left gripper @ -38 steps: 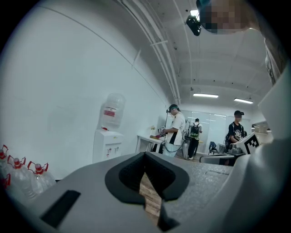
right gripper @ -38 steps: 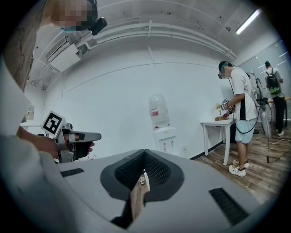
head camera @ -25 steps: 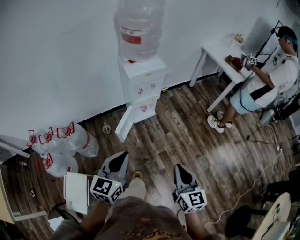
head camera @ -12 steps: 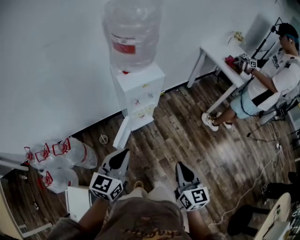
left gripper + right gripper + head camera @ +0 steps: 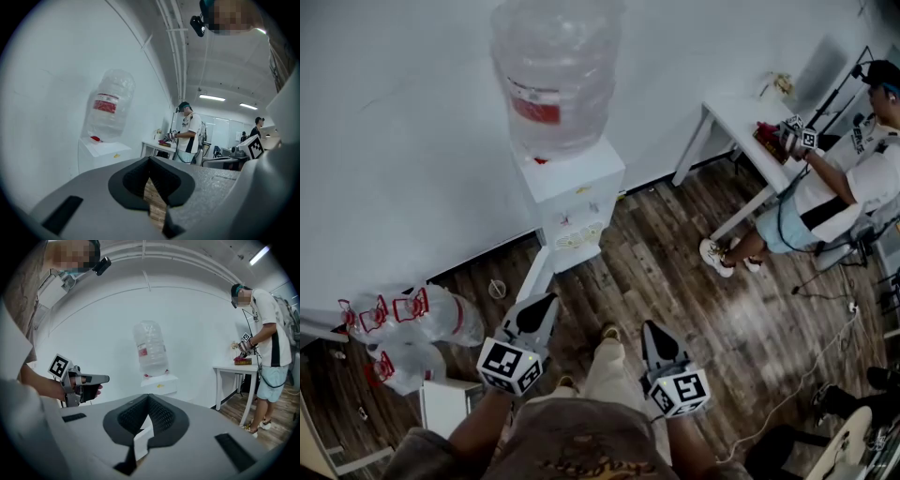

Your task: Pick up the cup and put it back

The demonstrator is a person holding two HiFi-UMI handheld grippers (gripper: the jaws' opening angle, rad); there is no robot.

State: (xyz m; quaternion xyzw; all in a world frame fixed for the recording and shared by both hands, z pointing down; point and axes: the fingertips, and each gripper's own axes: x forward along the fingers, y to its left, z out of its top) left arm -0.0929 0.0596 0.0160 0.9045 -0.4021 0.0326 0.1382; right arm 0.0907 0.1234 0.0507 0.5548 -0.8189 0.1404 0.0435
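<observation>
The left gripper [image 5: 549, 300] was shut tight. Its two jaws met tip to tip and nothing was between them. The right gripper [image 5: 648, 327] was shut too and held nothing. Both were low in front of the person, side by side but apart. Both pointed at the cooler [image 5: 572, 192].

The cooler was white and stood against the white wall [image 5: 394, 141]. A big clear bottle [image 5: 551, 75] with a red label sat upside down on top of it. The small door [image 5: 536, 272] at the bottom of the cooler hung open.

A little round thing that looked like the cup [image 5: 497, 289] stood on the wood floor [image 5: 675, 262], just left of the open door. It was too small to be sure. It was well apart from both grippers.

More jugs [image 5: 431, 314] with red handles lay on the floor to the left, near the wall. A white box [image 5: 445, 405] lay near them.

To the right, a white table [image 5: 736, 103] stood by the wall. Another person [image 5: 844, 183] in a white shirt stood at it, next to a red thing [image 5: 766, 133] on the table top.
</observation>
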